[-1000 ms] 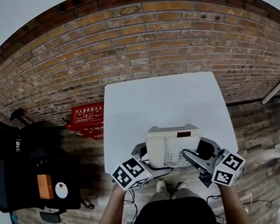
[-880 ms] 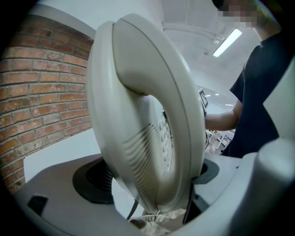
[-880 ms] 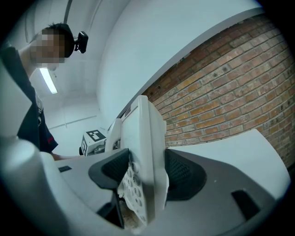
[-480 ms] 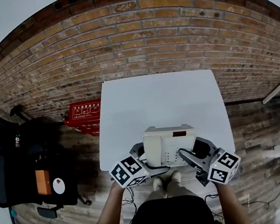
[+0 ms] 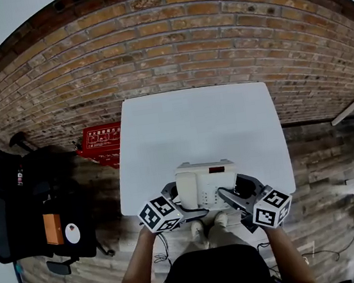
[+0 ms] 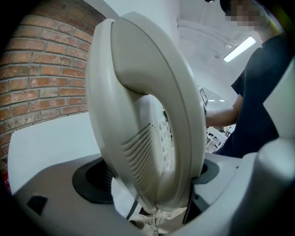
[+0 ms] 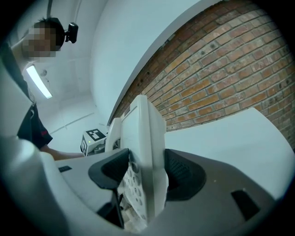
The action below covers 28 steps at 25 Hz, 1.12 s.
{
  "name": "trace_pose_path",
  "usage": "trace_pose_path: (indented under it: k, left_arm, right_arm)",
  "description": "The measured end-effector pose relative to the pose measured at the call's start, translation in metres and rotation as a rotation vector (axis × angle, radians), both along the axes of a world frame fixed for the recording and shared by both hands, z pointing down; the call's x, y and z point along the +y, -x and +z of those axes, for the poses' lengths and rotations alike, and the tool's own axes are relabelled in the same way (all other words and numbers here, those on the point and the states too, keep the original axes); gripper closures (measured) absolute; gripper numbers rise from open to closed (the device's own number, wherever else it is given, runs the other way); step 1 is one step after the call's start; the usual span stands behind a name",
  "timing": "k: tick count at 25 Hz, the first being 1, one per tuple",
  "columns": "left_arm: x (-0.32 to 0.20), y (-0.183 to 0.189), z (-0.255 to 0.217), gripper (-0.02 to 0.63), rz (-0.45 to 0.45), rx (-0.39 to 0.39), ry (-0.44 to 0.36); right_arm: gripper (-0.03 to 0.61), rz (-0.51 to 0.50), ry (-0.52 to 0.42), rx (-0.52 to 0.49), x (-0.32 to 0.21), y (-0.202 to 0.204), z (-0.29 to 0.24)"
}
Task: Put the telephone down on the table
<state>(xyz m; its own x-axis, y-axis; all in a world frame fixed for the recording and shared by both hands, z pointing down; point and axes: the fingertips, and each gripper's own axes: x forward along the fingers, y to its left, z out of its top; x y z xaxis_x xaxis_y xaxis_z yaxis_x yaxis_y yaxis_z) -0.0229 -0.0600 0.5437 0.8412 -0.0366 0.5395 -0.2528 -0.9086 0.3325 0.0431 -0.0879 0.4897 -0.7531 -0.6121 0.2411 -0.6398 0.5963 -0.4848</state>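
A cream desk telephone (image 5: 207, 184) with its handset on the left side is held over the near edge of the white table (image 5: 195, 129). My left gripper (image 5: 180, 203) is shut on the telephone's handset side (image 6: 147, 138); the handset fills the left gripper view between the dark pads. My right gripper (image 5: 234, 196) is shut on the telephone's keypad edge (image 7: 146, 166), with both pads pressed on its body. Whether the base touches the tabletop cannot be told.
A brick wall (image 5: 177, 47) runs behind the table. A red box (image 5: 103, 144) lies on the floor at the table's left, beside black office chairs (image 5: 23, 203). The person's feet (image 5: 205, 231) show under the table's near edge.
The telephone and both grippers have shifted slightly left and up in the head view, further in over the table's near edge. Both grips are unchanged.
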Motion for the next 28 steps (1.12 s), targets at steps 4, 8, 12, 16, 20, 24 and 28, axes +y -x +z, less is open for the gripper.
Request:
trace_pose_path:
  k: [4,8,12,16,20,24,28]
  left_arm:
    - [-0.005,-0.001,0.016,0.143,-0.004,-0.011,0.031]
    - [-0.009,-0.003,0.034,0.143,-0.01,-0.013,0.06]
    - [-0.012,-0.008,0.051,0.143,0.005,-0.029,0.09]
    - [-0.014,-0.009,0.069,0.143,0.022,-0.053,0.117]
    - [-0.015,-0.008,0.083,0.143,0.024,-0.056,0.146]
    - [-0.018,-0.01,0.096,0.143,0.017,-0.055,0.174]
    - [-0.018,-0.01,0.107,0.143,0.006,-0.048,0.197]
  right_arm:
    - [0.337,-0.001,0.03,-0.009,-0.007,-0.001,0.019]
    - [0.337,-0.004,0.067,0.003,-0.013,-0.003,0.036]
    - [0.337,0.0,0.114,0.001,-0.016,-0.008,0.056]
    - [0.337,0.002,0.159,-0.003,-0.018,-0.01,0.075]
    - [0.337,0.0,0.189,0.02,-0.021,-0.01,0.089]
    - [0.337,0.0,0.214,0.037,-0.026,-0.011,0.102]
    - [0.337,-0.003,0.246,0.05,-0.028,-0.01,0.113]
